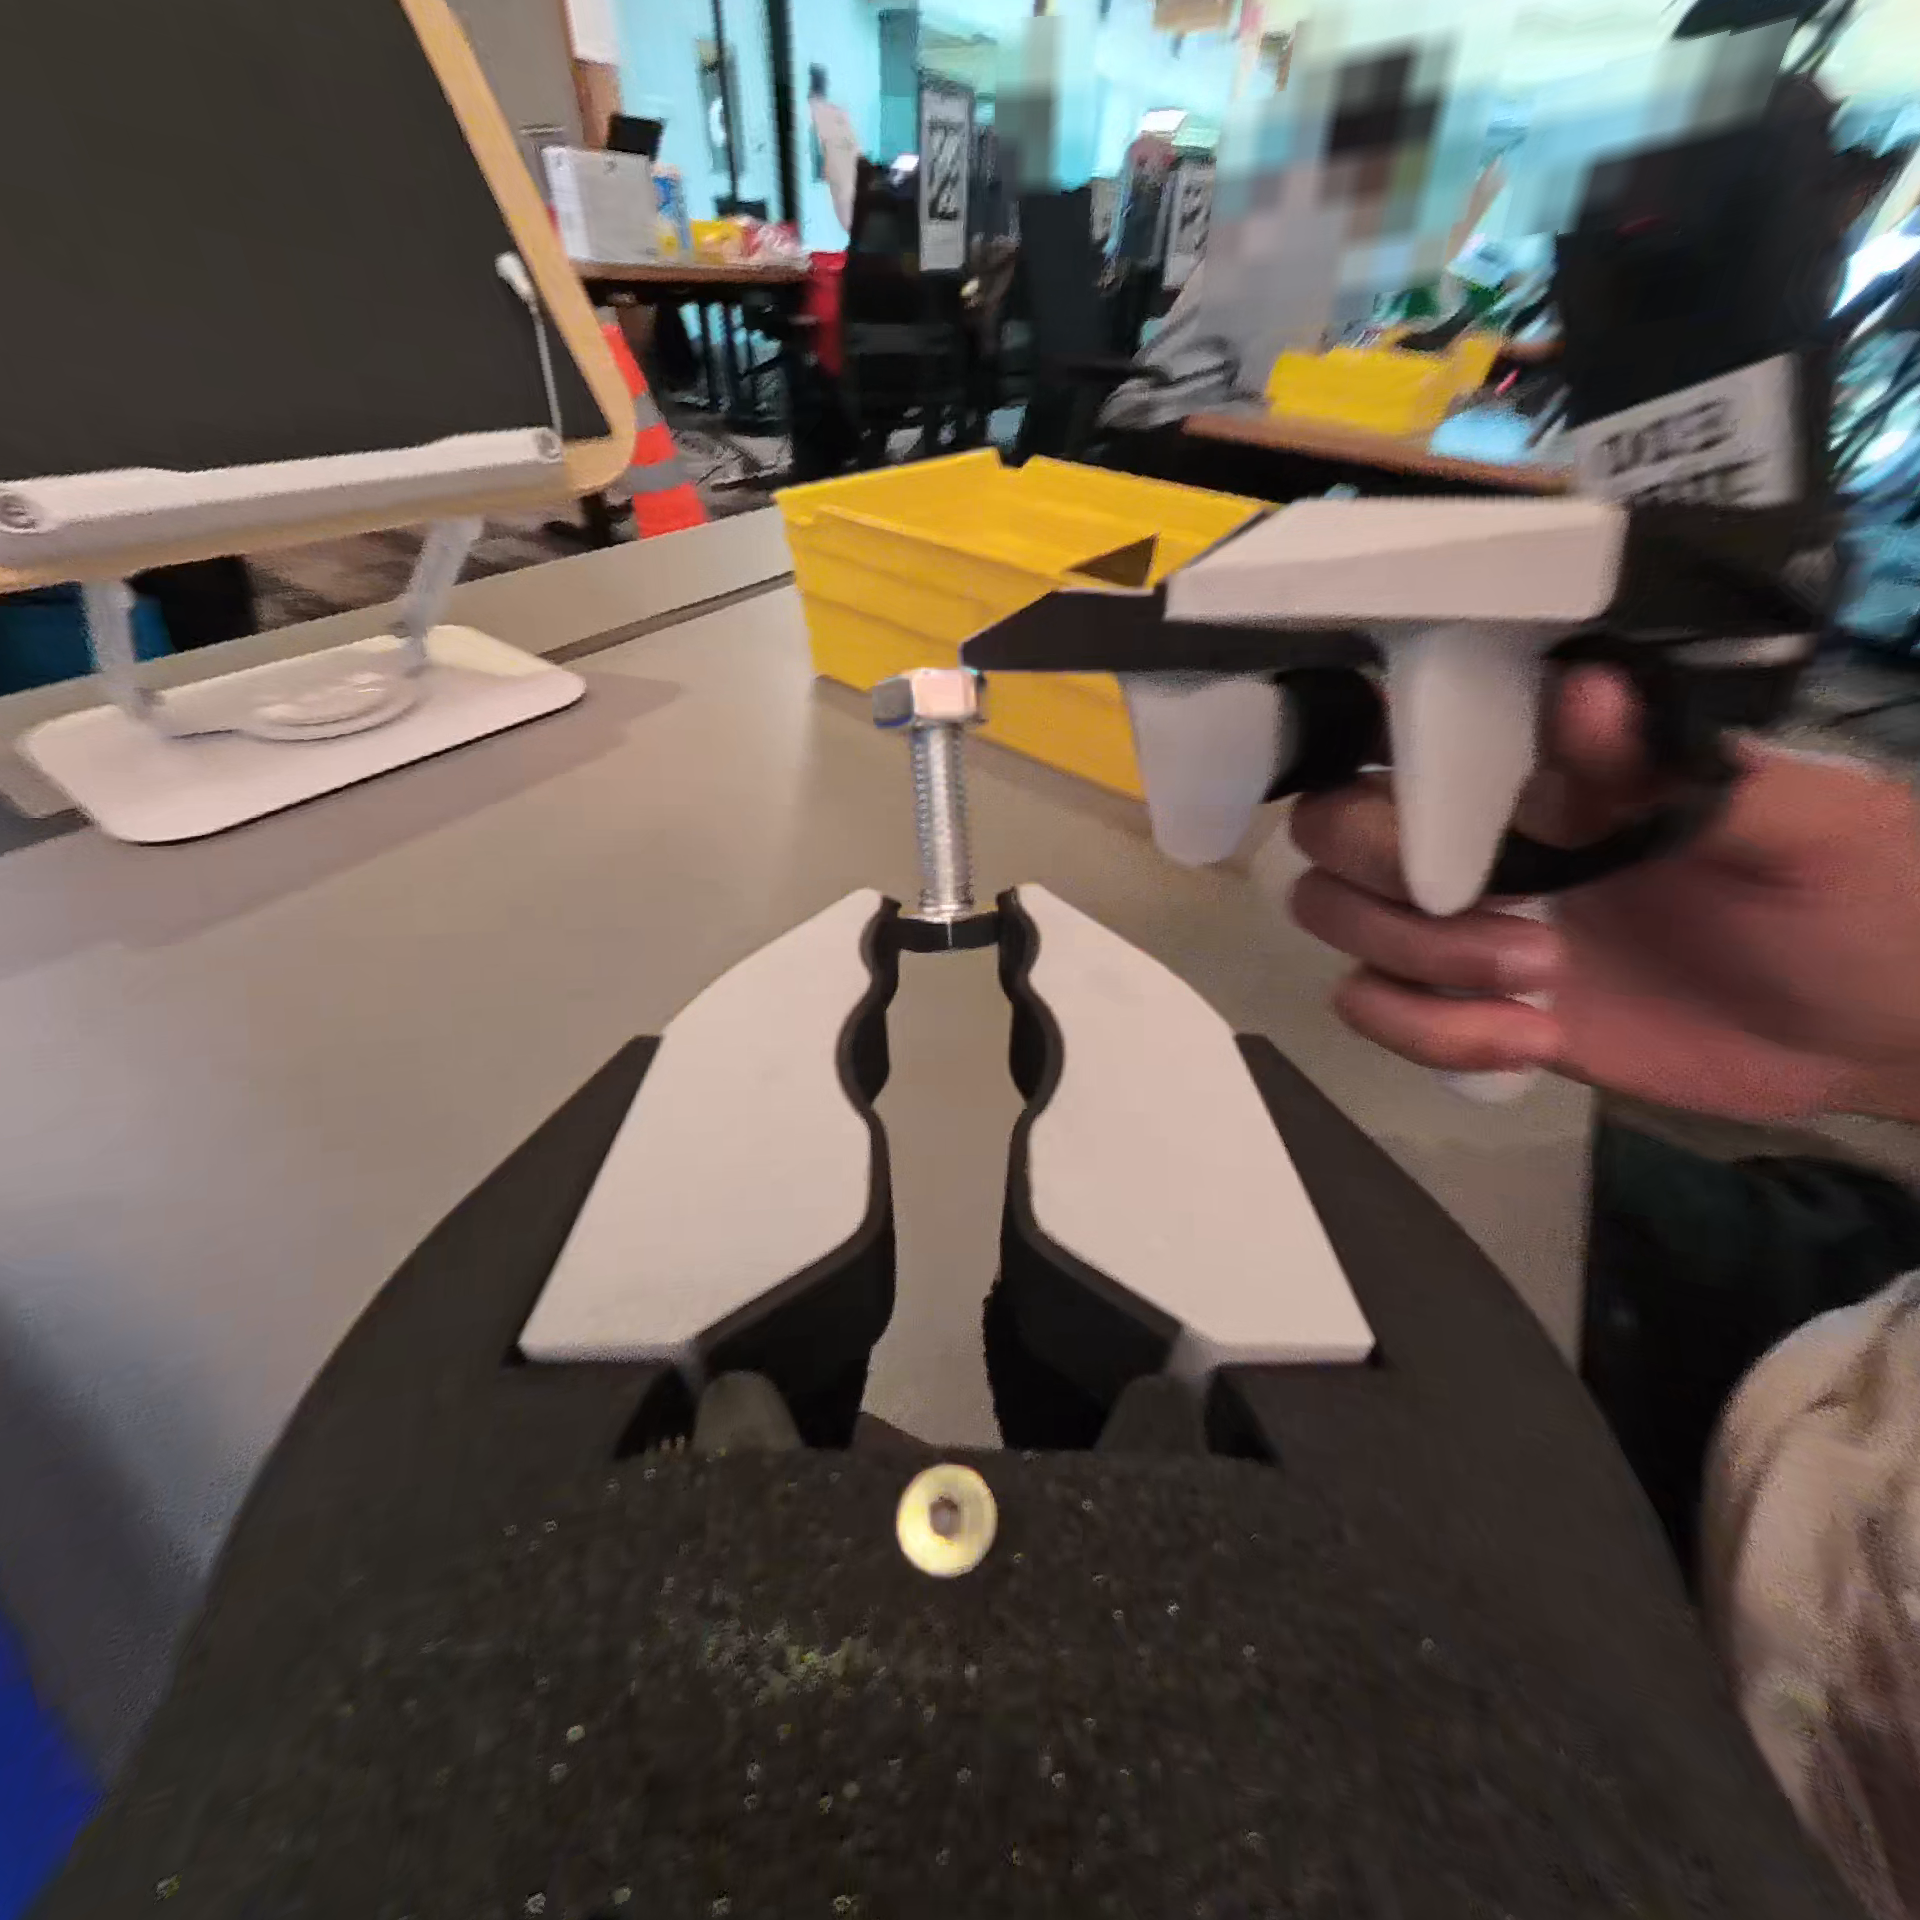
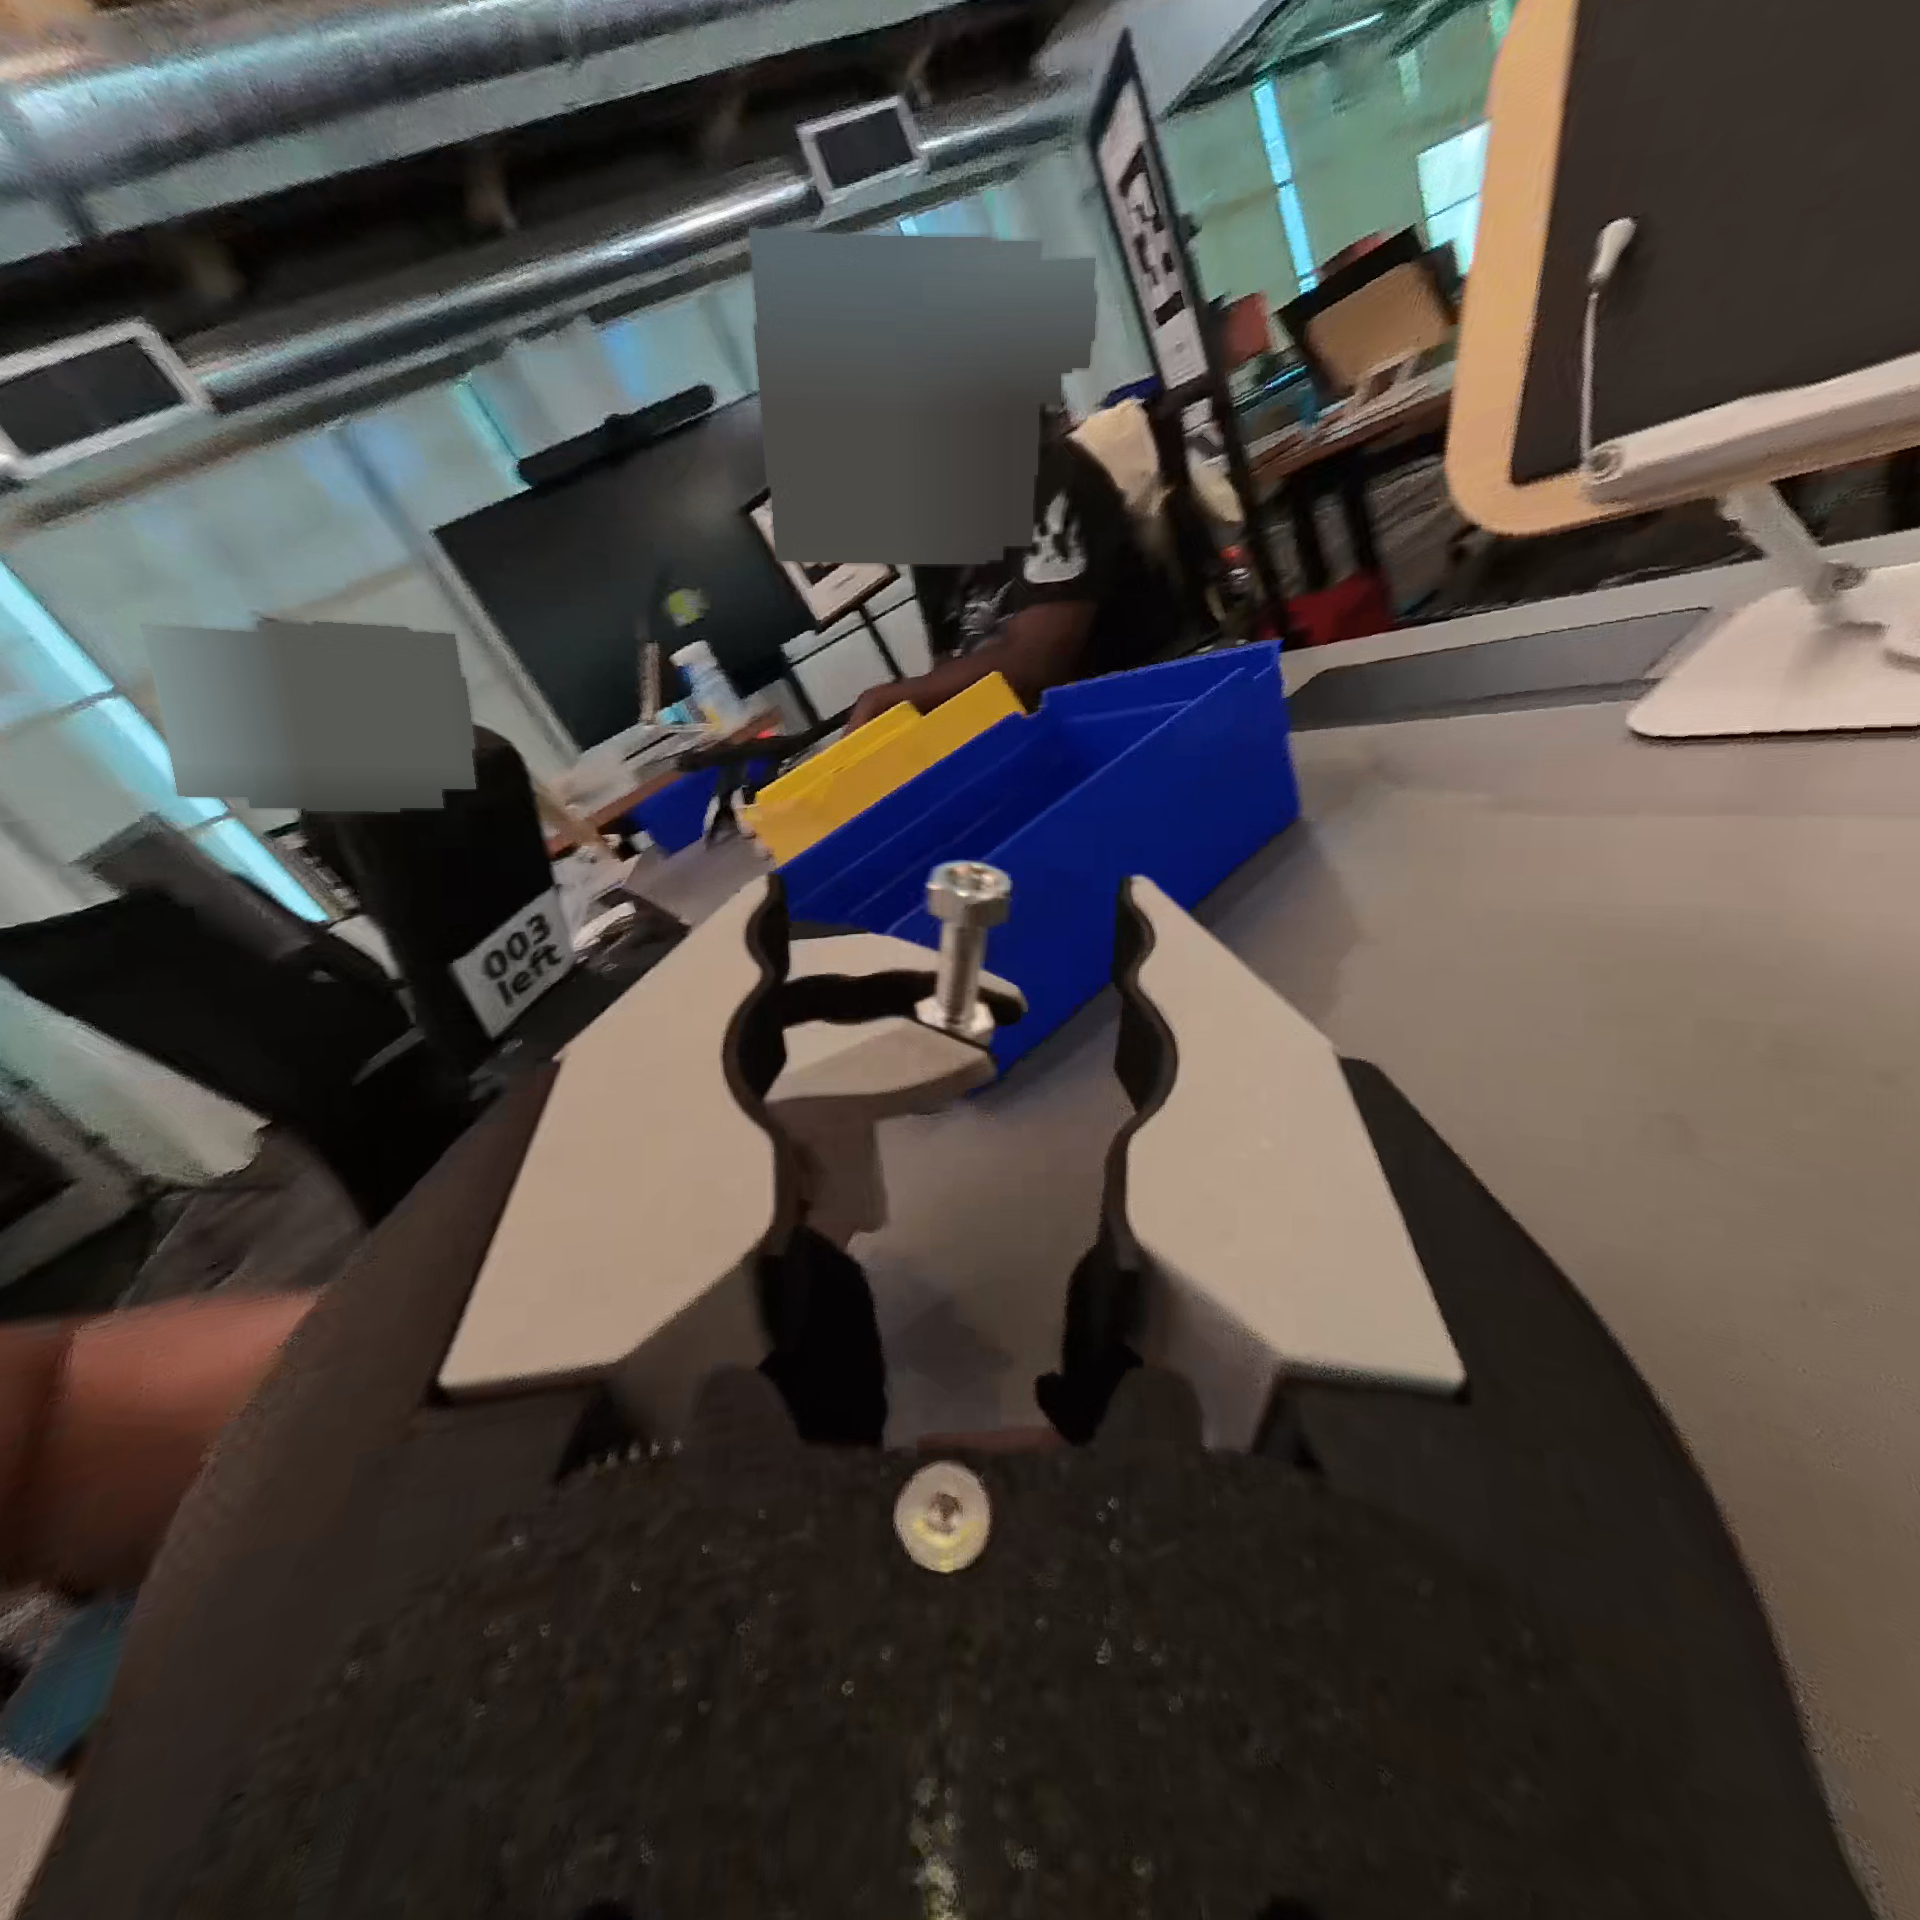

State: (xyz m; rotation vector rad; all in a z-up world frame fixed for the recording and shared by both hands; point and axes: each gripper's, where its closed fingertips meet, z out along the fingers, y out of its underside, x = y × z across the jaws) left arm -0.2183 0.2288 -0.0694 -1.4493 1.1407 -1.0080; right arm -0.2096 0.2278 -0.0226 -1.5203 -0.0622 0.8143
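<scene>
My left gripper [image 1: 948, 923] is shut on the head of a silver bolt [image 1: 940, 821] and holds it upright above the grey table [image 1: 468, 935]. The threaded shaft points up, with a silver nut [image 1: 928, 698] on its top end. My right gripper [image 1: 997, 649] comes in from the right, held by a hand [image 1: 1558, 935], its black tip right beside the nut. In the right wrist view the right gripper [image 2: 954, 896] is open, its fingers spread on either side of the nut [image 2: 966, 891] without touching it. The bolt [image 2: 951, 971] and the left gripper's fingers [image 2: 883, 1060] show below the nut.
A yellow bin [image 1: 935, 561] stands on the table behind the bolt. A blue bin [image 2: 1143, 769] with a yellow bin [image 2: 883, 753] behind it shows in the right wrist view. A dark tablet [image 1: 260, 260] on a white stand [image 1: 312, 717] stands at the left. People sit at tables farther back. My right fingertips sit around 5 centimeters from my left ones.
</scene>
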